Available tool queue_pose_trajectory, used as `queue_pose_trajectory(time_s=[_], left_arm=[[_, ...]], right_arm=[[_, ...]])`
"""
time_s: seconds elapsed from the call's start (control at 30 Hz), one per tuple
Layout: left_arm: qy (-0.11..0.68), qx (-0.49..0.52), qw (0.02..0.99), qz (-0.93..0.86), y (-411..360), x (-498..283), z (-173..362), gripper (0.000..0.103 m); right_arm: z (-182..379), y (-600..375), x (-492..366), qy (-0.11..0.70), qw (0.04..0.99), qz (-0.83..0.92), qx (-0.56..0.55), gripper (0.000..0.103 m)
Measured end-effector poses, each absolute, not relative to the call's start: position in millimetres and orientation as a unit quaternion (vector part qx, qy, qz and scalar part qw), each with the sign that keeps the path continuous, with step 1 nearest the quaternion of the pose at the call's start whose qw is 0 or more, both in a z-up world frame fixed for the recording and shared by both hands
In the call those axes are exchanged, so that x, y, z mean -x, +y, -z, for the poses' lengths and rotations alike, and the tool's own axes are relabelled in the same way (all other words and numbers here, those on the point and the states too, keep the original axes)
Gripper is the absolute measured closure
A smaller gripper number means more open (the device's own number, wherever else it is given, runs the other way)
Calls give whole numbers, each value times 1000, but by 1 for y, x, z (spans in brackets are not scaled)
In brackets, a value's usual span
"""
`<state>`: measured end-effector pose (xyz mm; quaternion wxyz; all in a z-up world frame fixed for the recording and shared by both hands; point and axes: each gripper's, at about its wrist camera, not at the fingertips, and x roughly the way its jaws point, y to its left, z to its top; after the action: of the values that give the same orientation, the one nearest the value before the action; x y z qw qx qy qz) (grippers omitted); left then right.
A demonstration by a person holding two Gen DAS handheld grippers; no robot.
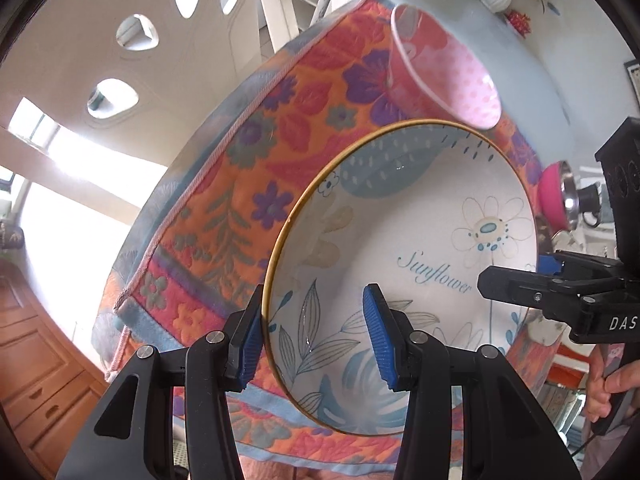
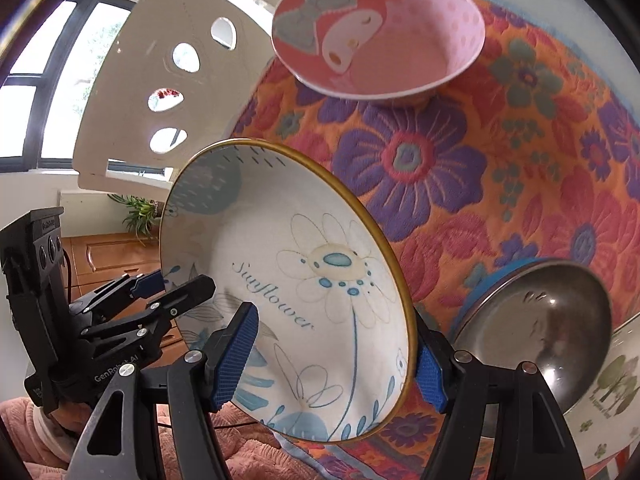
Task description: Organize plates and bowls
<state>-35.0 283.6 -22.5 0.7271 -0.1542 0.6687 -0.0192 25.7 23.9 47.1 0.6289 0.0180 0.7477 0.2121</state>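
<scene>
Both tools straddle the rim of one flowered plate [image 2: 288, 280]: the left tool [image 1: 316, 340] and the right tool [image 2: 328, 364] each have a blue pad on either side, though whether they pinch or merely bracket it I cannot tell. Beyond the plate, a pink bowl [image 2: 384, 36] sits alone on the quilted desk [image 2: 520, 168]. Right of the plate lies a steel bowl [image 2: 540, 328]. Nothing appears stacked yet; sorting looks barely begun.
</scene>
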Motion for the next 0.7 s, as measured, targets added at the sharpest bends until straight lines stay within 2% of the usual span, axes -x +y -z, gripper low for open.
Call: queue_pose_trajectory(time_s=[0.23,0.37,0.7], left_arm=[[689,133,712,26,281,37,50,60],[707,135,694,24,279,39,71,59],[712,133,689,32,276,38,77,59]], right_arm=[[-19,30,-26,768,608,-203,-17,32],[-7,44,-21,775,601,-195,19,32],[5,71,-17,775,603,-172,80,33]])
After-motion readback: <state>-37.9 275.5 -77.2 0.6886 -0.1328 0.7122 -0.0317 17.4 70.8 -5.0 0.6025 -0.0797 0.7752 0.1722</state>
